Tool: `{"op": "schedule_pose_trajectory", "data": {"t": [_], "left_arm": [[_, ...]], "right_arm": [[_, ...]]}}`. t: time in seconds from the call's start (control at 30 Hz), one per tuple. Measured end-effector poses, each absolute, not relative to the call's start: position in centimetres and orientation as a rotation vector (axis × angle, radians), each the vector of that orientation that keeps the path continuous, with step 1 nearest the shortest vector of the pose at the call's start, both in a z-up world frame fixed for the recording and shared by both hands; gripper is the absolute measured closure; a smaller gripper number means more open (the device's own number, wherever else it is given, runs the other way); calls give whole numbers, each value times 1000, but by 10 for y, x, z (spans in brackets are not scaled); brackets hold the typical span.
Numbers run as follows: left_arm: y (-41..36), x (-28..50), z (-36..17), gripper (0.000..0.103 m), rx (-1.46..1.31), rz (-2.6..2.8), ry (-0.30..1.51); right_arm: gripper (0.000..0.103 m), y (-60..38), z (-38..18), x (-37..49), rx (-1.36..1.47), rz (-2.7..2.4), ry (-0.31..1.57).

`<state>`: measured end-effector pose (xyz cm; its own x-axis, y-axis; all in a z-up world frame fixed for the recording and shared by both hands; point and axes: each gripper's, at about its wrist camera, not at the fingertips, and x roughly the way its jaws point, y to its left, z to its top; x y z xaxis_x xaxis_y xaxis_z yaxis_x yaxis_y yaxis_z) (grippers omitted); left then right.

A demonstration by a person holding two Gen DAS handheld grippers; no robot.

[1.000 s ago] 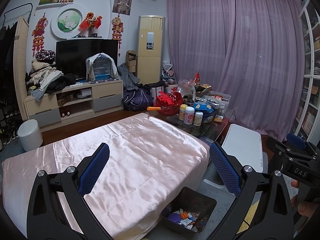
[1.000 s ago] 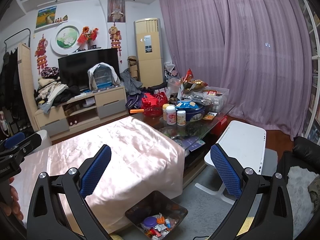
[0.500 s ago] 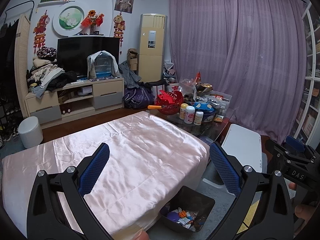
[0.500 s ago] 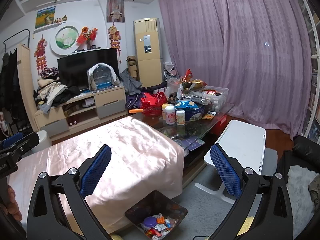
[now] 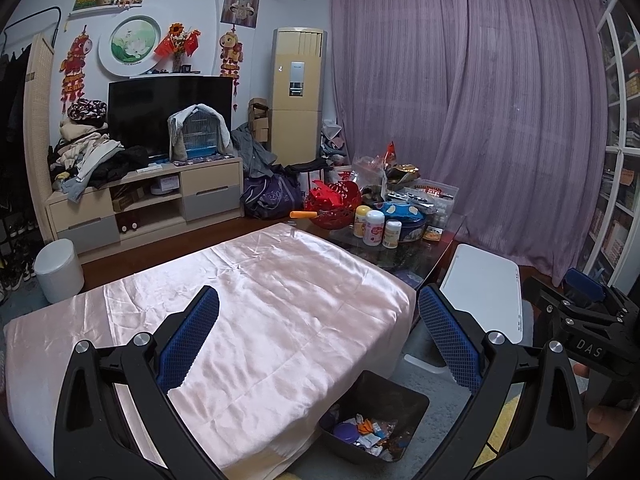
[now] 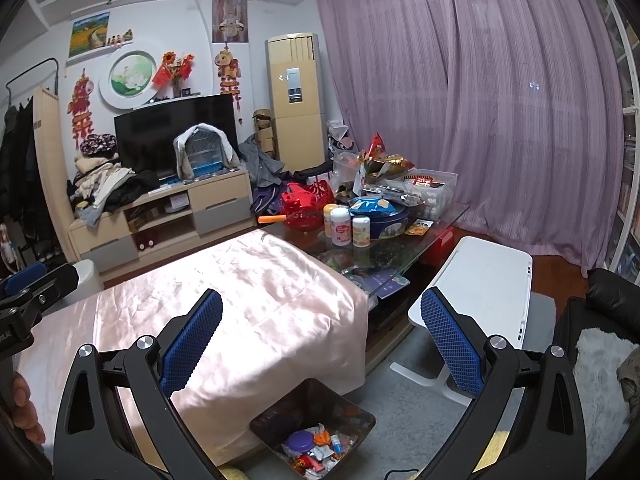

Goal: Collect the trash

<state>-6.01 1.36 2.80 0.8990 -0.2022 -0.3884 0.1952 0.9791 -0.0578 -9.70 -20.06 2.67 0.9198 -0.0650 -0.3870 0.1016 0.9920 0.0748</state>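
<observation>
A dark bin stands on the grey carpet against the front of the table and holds colourful wrappers and a purple lid. The table is covered by a pink satin cloth, whose visible top is bare. My left gripper hovers open above the cloth's near right corner, nothing between its blue pads. My right gripper is open too, high above the bin and the table edge. In the left wrist view the right gripper's body shows at the right edge.
A cluttered glass coffee table with jars, a blue tin and a red basket stands beyond the cloth. A white side table is to the right, a white bucket left, a TV stand behind.
Both grippers stay open and almost still. The left wrist view has tilted slightly upward and drifted a little; the bin sits a bit lower in it.
</observation>
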Motion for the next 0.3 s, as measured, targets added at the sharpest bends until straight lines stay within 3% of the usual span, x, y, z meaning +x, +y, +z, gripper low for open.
{"op": "schedule_pose_trajectory", "data": {"t": [0.3], "left_arm": [[9, -56, 31, 8, -6, -204, 425]], "right_arm": [[3, -199, 25, -99, 99, -88, 395]]}}
